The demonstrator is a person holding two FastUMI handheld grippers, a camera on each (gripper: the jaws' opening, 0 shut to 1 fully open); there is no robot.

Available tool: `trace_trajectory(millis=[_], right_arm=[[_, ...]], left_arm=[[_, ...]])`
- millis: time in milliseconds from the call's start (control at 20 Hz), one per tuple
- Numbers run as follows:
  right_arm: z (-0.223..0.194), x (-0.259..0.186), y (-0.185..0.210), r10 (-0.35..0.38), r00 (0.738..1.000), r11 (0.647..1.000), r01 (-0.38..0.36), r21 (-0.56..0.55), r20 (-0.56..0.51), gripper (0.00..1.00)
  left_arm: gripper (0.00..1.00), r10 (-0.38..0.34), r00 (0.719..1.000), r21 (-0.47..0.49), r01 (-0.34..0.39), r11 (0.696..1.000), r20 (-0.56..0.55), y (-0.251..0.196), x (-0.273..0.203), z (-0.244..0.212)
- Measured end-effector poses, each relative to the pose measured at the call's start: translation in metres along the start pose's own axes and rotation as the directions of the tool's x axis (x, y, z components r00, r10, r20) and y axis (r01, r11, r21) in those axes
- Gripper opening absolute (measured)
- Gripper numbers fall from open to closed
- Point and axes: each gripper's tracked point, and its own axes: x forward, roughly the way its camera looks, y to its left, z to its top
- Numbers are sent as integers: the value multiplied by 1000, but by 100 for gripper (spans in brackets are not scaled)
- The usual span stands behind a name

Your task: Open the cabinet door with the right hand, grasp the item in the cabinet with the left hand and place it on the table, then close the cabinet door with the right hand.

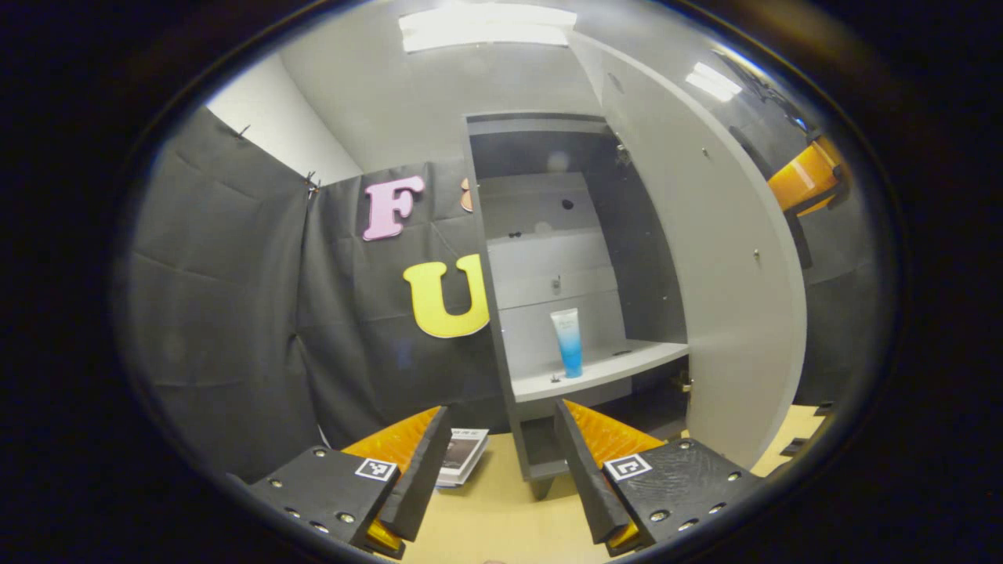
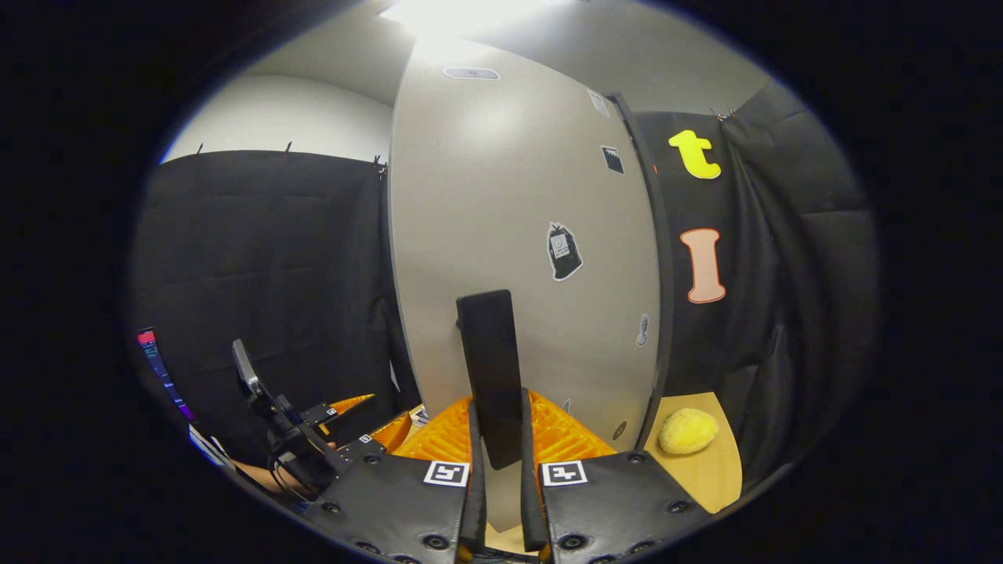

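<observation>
Grey cabinet door (image 1: 729,258) stands swung open, right tongs (image 2: 501,439) clamped on its black upright handle (image 2: 492,368). Left tongs (image 1: 501,462) gape wide; blue-white tube (image 1: 568,341) stands on the shelf (image 1: 619,364) at one o'clock.

From the left gripper view we look level and forward, from a short way back above the desk (image 1: 501,509), into the open cabinet (image 1: 548,258), its door (image 1: 729,298) swung out along the right. From the right gripper view we face the outer side of that door (image 2: 517,219) at very close range, the handle (image 2: 492,376) just ahead. The two views share the door, seen from opposite faces, and the left tool (image 2: 356,423) at the right view's lower left.
</observation>
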Motion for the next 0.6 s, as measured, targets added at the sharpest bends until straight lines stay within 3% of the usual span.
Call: trace_trajectory(millis=[250,600], right_arm=[[1,-14,-16,-29,1000,999,29,19,7,15],[5,-39,-26,-79,997,996,78,40,23,19]], left_arm=[[80,-43,999,-14,43,999,8,-37,5,6],[80,-95,995,-25,95,995,7,-79,16,10]])
